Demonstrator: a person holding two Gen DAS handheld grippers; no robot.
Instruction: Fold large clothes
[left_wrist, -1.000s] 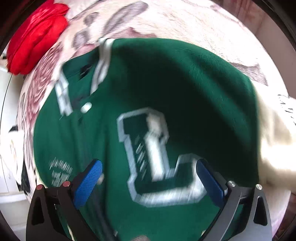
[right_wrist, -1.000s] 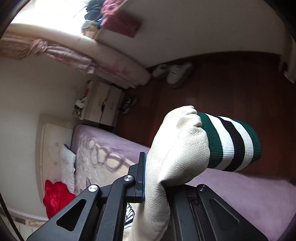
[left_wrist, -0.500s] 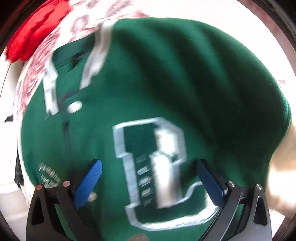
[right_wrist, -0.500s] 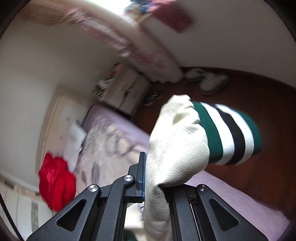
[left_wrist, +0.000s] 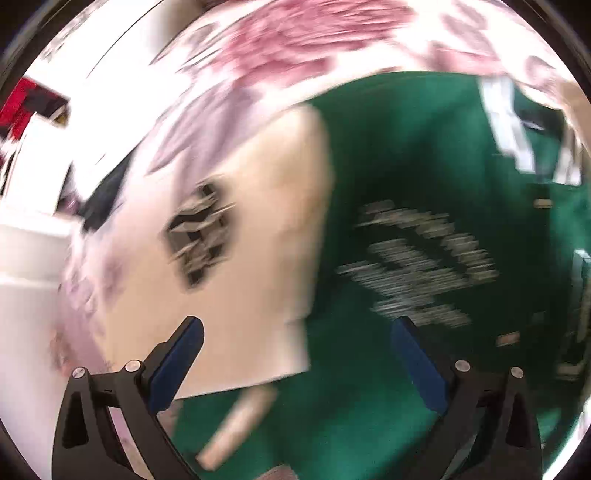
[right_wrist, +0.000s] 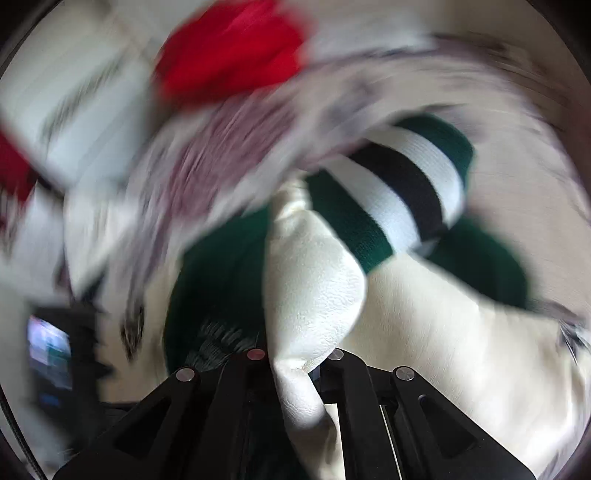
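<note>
Right tongs (right_wrist: 295, 363) clamped cream sleeve (right_wrist: 314, 295), cuff (right_wrist: 402, 192) pointing ahead over jacket (right_wrist: 221, 266). Left tongs (left_wrist: 295, 354) gaped wide, empty, above other sleeve (left_wrist: 236, 236).

floral bedspread (left_wrist: 295, 44) | red garment (right_wrist: 229, 51), blurred | dark screen (right_wrist: 51, 354)

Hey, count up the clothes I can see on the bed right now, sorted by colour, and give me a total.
Green and cream: 1, the jacket, its cream sleeve clamped in the right gripper.
Red: 1, the red garment lying further back on the bed.
Total: 2. The pictures are blurred, so smaller items could be missed.
</note>
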